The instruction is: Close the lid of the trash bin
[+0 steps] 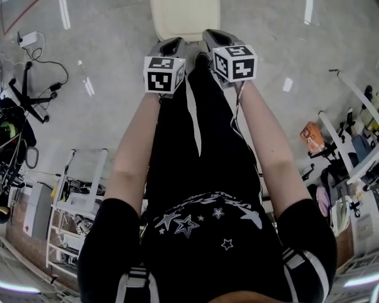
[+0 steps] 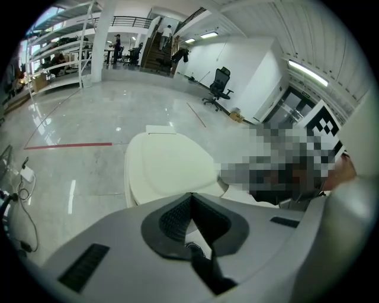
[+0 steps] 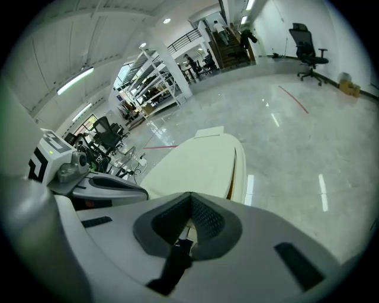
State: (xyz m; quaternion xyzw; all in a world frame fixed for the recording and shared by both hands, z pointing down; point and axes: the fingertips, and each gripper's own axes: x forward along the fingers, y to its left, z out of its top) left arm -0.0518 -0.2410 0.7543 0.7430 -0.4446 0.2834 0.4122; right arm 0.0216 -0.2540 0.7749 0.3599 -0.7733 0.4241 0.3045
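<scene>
Ideally, the left hand-held gripper (image 2: 190,198) and right hand-held gripper (image 3: 190,196), jaws together and empty over the cream plastic trash bin lid (image 1: 185,18), press down evenly until it seats.

The trash bin (image 1: 185,18) stands just ahead of the left hand-held gripper (image 1: 176,42) and right hand-held gripper (image 1: 211,36).

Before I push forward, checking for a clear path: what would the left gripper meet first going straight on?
Probably the cream plastic trash bin lid, lying beyond the shut jaws of the left gripper; how near, the views don't settle.
</scene>
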